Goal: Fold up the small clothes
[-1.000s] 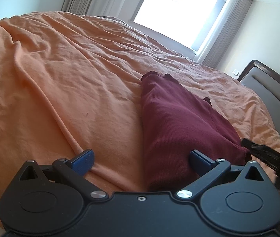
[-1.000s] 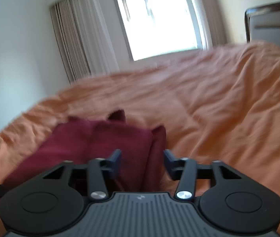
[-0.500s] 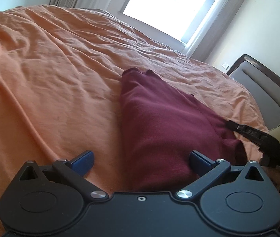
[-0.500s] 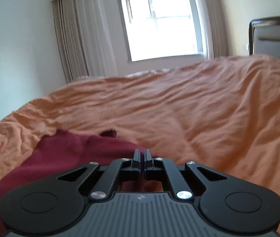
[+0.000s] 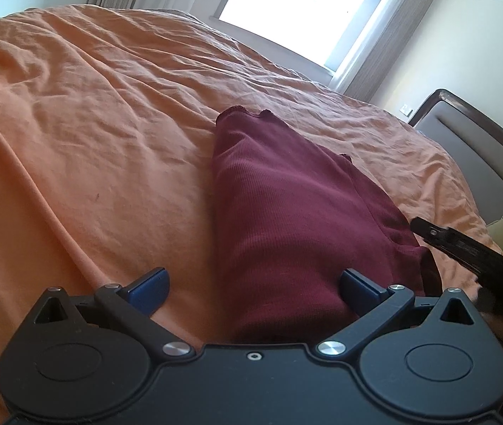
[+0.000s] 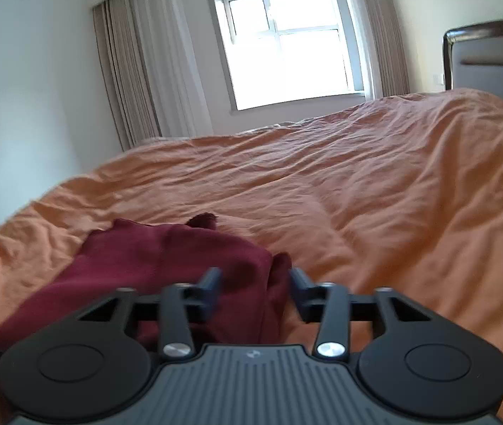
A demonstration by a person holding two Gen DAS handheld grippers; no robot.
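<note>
Maroon ribbed-knit garment [image 5: 287, 212], folded into a long narrow strip, lay on the rumpled orange bedsheet [image 5: 92, 141], with the left gripper [image 5: 255, 285] spread wide over its near end and the right gripper [image 6: 255, 290] parted around its near corner, holding nothing, seemingly poised for the next fold.

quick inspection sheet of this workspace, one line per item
surface: orange bedspread, wrinkled, covers the bed.
job's things: maroon garment, ribbed, lying folded lengthwise on the bedspread.
clutter: nothing seen.
grippers: left claw open, straddling the garment's near left edge; right claw open at the garment's near right edge, gripping nothing. The right claw also shows at the garment's right edge in the left wrist view.
cables: nothing seen.
surroundings: bright window, curtains, dark-framed headboard, wall socket.
</note>
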